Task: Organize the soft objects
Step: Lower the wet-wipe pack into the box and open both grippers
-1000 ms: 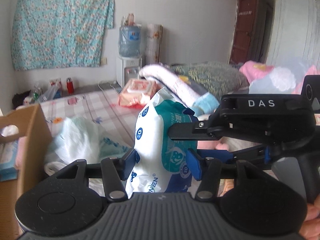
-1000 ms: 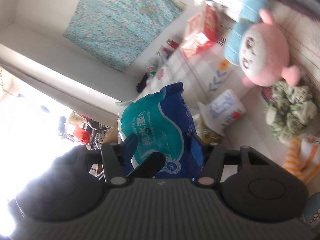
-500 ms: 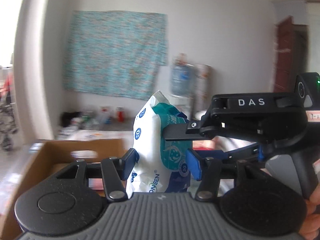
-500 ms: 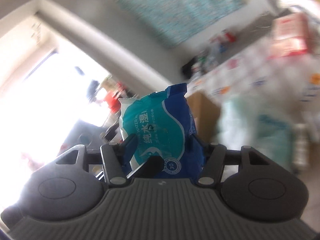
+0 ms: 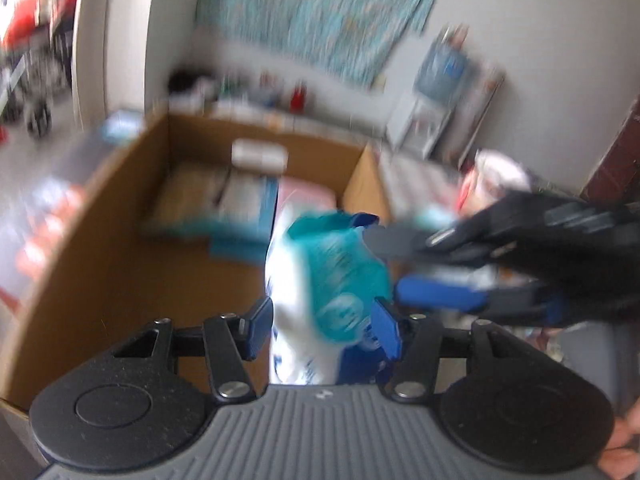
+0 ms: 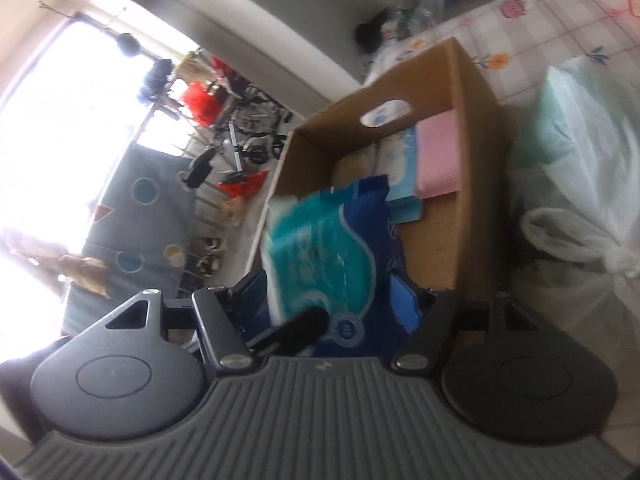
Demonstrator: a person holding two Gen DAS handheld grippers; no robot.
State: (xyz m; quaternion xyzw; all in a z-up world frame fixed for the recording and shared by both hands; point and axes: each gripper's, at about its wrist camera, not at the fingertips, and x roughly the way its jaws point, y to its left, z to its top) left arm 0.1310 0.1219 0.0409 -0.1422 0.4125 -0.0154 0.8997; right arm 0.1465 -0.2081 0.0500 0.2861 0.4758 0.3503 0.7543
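A teal, white and blue wet-wipes pack stands upright between the blue pads of my left gripper, which is shut on it. It hangs over the open cardboard box. My right gripper reaches in from the right at the pack's upper edge. In the right wrist view the pack still sits between the fingers of my right gripper. Those jaws are opening and the pads no longer look pressed on it. A dark finger of the left gripper crosses in front of the pack. The left wrist view is blurred.
The box holds a pink pack and a blue-and-white tissue pack along its far side. A tied white plastic bag lies on the checked sheet right of the box. Left of the box are the floor and a bright doorway.
Both grippers swung with the wipes pack from over the bed to above the cardboard box, and both views rolled. The right gripper's fingers have spread wider around the pack.
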